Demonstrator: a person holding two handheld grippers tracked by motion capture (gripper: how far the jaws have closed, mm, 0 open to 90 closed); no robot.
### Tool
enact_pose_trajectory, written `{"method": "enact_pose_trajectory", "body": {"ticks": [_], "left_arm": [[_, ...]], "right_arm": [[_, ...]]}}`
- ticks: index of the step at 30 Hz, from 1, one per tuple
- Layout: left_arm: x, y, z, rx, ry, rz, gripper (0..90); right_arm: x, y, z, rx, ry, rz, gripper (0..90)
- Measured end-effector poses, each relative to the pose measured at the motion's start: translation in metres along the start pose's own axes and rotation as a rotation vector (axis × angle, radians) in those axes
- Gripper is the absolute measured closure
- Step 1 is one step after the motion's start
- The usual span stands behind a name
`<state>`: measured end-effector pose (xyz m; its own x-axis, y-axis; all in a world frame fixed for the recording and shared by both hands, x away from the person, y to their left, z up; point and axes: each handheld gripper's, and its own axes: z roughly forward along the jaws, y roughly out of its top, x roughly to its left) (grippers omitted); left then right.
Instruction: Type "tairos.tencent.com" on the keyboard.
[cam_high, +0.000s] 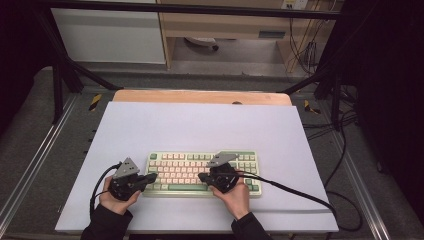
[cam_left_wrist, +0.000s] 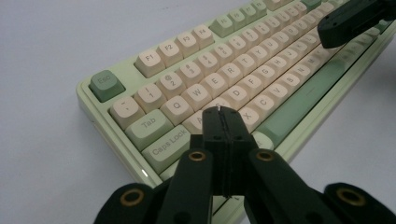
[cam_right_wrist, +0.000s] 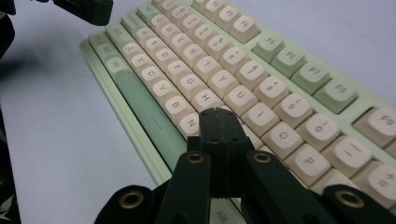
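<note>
A green-and-cream mechanical keyboard (cam_high: 202, 173) lies on the white sheet (cam_high: 200, 130) that covers the table, at its near middle, with its long side running left to right. The left hand-held gripper (cam_high: 154, 177) sits at the keyboard's left end; its jaws are pressed fully together with nothing between them, and in the left gripper view (cam_left_wrist: 219, 112) their tip hangs over the keys just right of Caps Lock (cam_left_wrist: 169, 145). The right hand-held gripper (cam_high: 201, 176) is over the keyboard's right half, pointing left. Its jaws are likewise closed flat on each other and hold nothing; in the right gripper view (cam_right_wrist: 217, 113) the tip is above the keys near N (cam_right_wrist: 190, 122), close to the green space bar (cam_right_wrist: 142, 100).
</note>
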<state>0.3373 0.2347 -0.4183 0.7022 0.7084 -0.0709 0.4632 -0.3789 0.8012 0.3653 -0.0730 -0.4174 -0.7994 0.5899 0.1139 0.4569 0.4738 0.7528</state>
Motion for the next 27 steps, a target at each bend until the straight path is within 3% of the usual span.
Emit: {"method": "enact_pose_trajectory", "body": {"ticks": [7, 11, 15, 22, 27], "left_arm": [[0.003, 0.001, -0.005, -0.011, -0.003, -0.001, 87.5], [0.005, 0.000, -0.004, 0.006, -0.006, 0.002, 77.4], [0.007, -0.002, -0.003, 0.013, -0.010, 0.004, 63.7], [0.012, -0.007, -0.004, 0.029, 0.003, 0.008, 39.4], [0.018, -0.012, -0.006, 0.034, 0.008, 0.002, 25.7]], "right_arm": [[-0.014, -0.005, -0.020, -0.021, -0.017, 0.026, 90.0], [-0.025, -0.014, -0.033, -0.040, -0.027, 0.061, 83.5], [-0.036, -0.022, -0.048, -0.055, -0.057, 0.076, 71.7], [-0.057, -0.038, -0.078, -0.108, -0.092, 0.125, 40.6], [-0.070, -0.057, -0.092, -0.106, -0.124, 0.135, 24.5]]}}
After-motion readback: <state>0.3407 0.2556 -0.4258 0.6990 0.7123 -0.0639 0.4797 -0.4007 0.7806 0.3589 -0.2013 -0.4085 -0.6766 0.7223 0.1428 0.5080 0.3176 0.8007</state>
